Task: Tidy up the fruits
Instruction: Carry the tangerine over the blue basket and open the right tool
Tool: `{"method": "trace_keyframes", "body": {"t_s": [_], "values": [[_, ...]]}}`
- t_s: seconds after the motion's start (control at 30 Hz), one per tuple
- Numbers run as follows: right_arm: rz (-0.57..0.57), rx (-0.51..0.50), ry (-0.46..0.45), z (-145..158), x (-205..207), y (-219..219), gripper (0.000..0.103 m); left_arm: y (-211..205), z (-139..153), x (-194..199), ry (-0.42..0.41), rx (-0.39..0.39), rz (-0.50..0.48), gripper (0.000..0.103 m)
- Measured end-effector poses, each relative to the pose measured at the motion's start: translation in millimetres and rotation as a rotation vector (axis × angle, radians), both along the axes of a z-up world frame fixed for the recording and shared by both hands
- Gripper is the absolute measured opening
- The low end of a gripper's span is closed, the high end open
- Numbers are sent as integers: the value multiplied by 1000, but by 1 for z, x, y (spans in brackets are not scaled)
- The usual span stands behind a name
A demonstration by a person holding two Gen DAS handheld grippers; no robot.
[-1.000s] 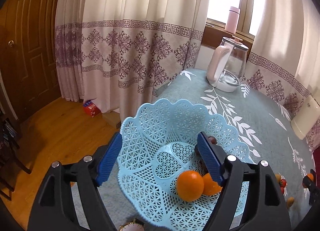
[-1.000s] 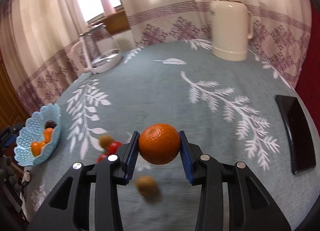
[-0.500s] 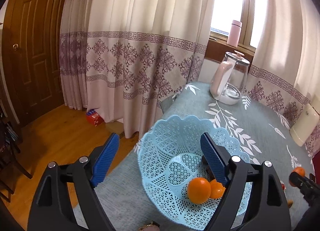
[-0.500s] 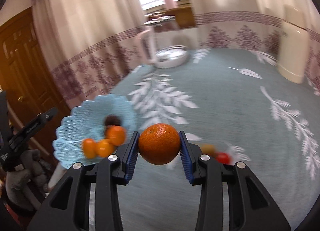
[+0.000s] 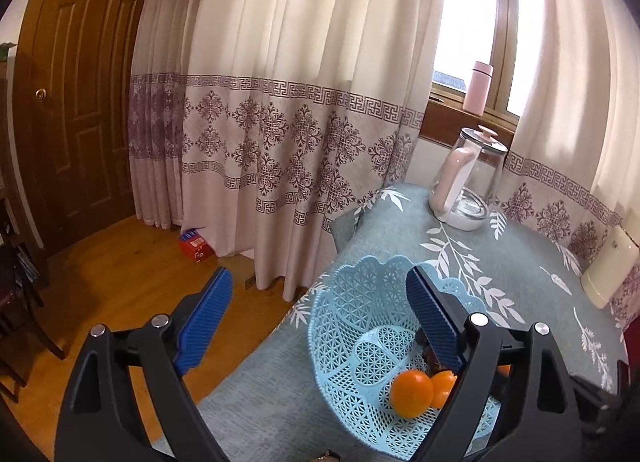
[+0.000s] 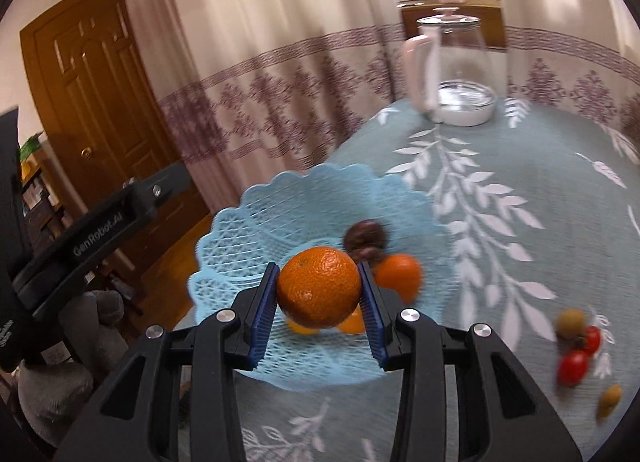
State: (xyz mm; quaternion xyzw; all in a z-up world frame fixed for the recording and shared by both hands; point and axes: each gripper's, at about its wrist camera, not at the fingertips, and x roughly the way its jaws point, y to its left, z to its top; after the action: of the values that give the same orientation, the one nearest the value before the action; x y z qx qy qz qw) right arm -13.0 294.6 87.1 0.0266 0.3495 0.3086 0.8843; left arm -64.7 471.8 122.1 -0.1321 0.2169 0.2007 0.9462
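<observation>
Orange point(image 6: 319, 287) clamped between right tongs point(image 6: 319, 304), above blue basket point(image 6: 280, 222)

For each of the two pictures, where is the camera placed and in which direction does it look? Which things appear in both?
Left wrist: sits on the left claw, open and empty, looking over the table's near edge toward curtain and brown wooden door; only its own black arms and blue fingers show.
Right wrist: sits on the right claw, looking down over the table; it grips a large orange mandarin.
Shared: the light-blue plastic lattice basket, the small oranges inside it and the glass kettle with pink handle.
</observation>
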Motion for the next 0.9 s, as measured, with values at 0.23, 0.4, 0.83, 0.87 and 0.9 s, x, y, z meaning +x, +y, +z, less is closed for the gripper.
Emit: {"method": "trace_keyframes", "body": {"t_s": [0.23,0.4,0.83,0.87,0.9], "values": [[53,-32,9,-8,-4,33,39,11,2,-2,-6,-2,40,90],[62,-36,14,-11,-3,43,40,11,1,-3,-4,19,57,90],[29,-20,-3,-7,1,36,54,9,0,-1,4,27,59,90],[21,-22,-4,-7,1,34,56,8,-1,-1,6,29,56,93],[13,-25,-12,-6,0,32,56,6,-1,0,7,34,53,95]]}}
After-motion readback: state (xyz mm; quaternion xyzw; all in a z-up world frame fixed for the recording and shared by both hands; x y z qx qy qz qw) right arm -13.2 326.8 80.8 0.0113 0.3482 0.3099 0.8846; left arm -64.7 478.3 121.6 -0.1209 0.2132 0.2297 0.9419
